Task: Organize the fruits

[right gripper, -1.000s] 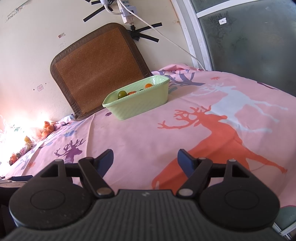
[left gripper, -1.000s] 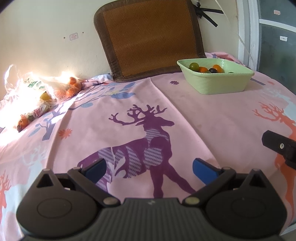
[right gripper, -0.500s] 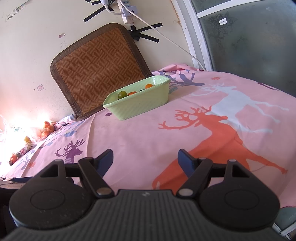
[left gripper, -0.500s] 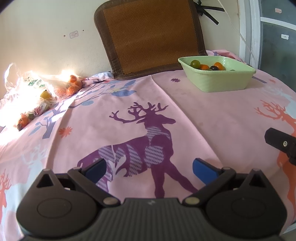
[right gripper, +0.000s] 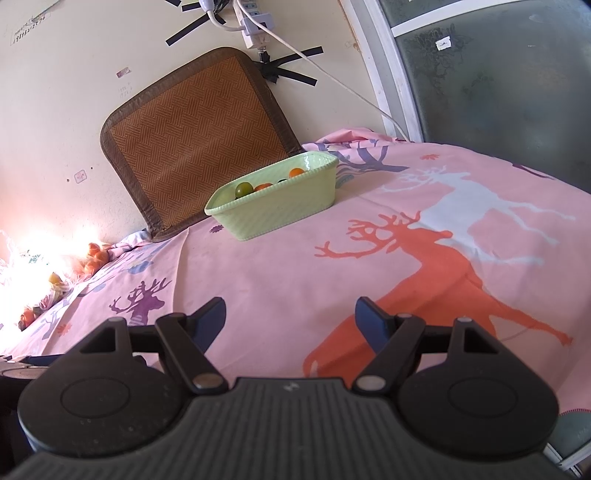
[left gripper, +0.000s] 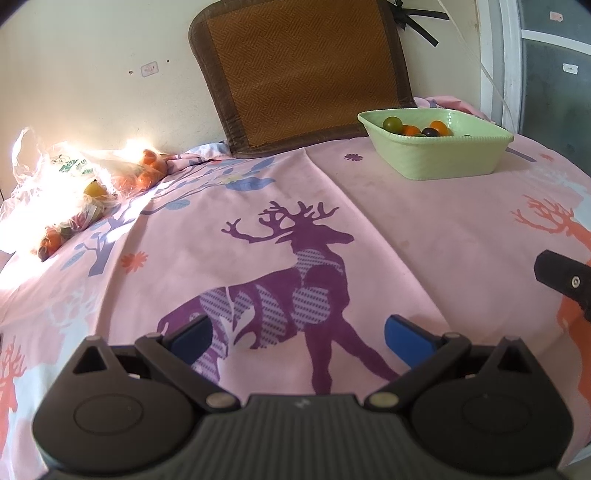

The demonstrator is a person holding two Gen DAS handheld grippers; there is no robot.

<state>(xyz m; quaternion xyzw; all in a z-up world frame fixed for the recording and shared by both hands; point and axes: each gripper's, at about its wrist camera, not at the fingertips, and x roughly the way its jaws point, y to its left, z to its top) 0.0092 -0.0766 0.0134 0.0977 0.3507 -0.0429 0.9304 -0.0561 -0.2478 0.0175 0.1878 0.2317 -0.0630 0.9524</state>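
Note:
A pale green rectangular bowl (left gripper: 448,158) stands at the far right of the pink deer-print cloth (left gripper: 369,229) and holds several small fruits: green, orange and dark ones (left gripper: 410,129). It also shows in the right wrist view (right gripper: 280,203). A clear plastic bag with orange and yellow fruits (left gripper: 85,184) lies at the far left in bright sun; it shows in the right wrist view (right gripper: 55,280) too. My left gripper (left gripper: 297,338) is open and empty, low over the purple deer. My right gripper (right gripper: 290,321) is open and empty, over the orange deer.
A brown woven mat (left gripper: 306,74) leans on the wall behind the bowl. A power strip with a white cable (right gripper: 255,26) hangs on the wall. A frosted glass door (right gripper: 498,81) stands at the right. Part of the right gripper (left gripper: 565,282) shows at the left view's right edge.
The left gripper has drifted back and slightly left, so the bowl sits a little farther right and smaller. The right gripper has barely moved. Both stay open.

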